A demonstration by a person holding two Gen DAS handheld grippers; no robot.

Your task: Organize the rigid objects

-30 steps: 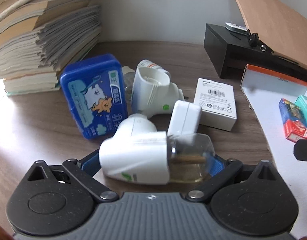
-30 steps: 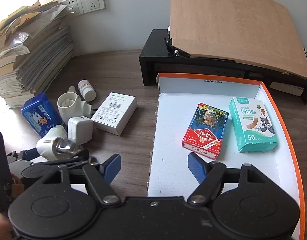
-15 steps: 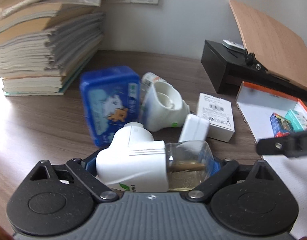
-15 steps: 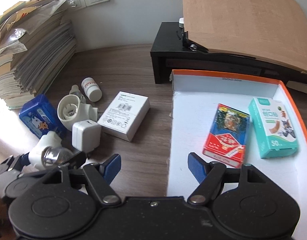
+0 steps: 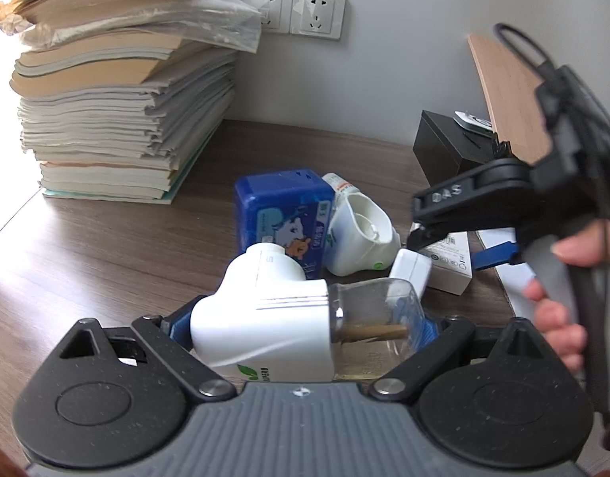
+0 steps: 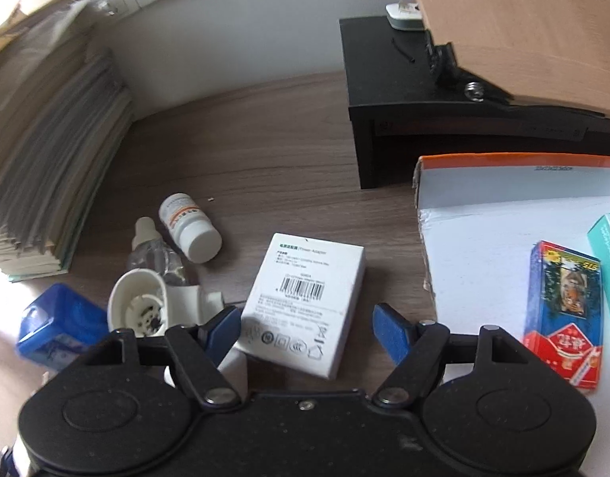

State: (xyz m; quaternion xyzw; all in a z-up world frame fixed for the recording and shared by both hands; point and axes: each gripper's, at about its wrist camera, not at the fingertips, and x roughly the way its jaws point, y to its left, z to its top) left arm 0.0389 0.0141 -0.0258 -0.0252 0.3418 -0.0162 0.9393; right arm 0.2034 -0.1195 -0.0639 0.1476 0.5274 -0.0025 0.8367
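My left gripper [image 5: 301, 324] is shut on a white plug-in vaporizer with a clear liquid bottle [image 5: 289, 330], held above the wooden desk. My right gripper [image 6: 306, 328] is open and empty, its jaws hovering over a white adapter box [image 6: 305, 302]; it also shows in the left wrist view [image 5: 456, 234] at the right. On the desk lie a blue tin [image 5: 283, 210], a second white vaporizer [image 6: 146, 310], a white pill bottle [image 6: 189, 226], a small clear bottle [image 6: 153, 246] and a white charger cube [image 5: 410, 274].
An orange-rimmed white box lid [image 6: 483, 238] at the right holds a red card pack [image 6: 563, 310] and a teal plaster box [image 6: 609, 246]. A black stand [image 6: 424, 119] with a wooden board sits behind it. A tall stack of books [image 5: 118, 111] stands at the left.
My left gripper has lifted the vaporizer off the desk and tilted up. My right gripper has moved left from over the box lid to over the white adapter box.
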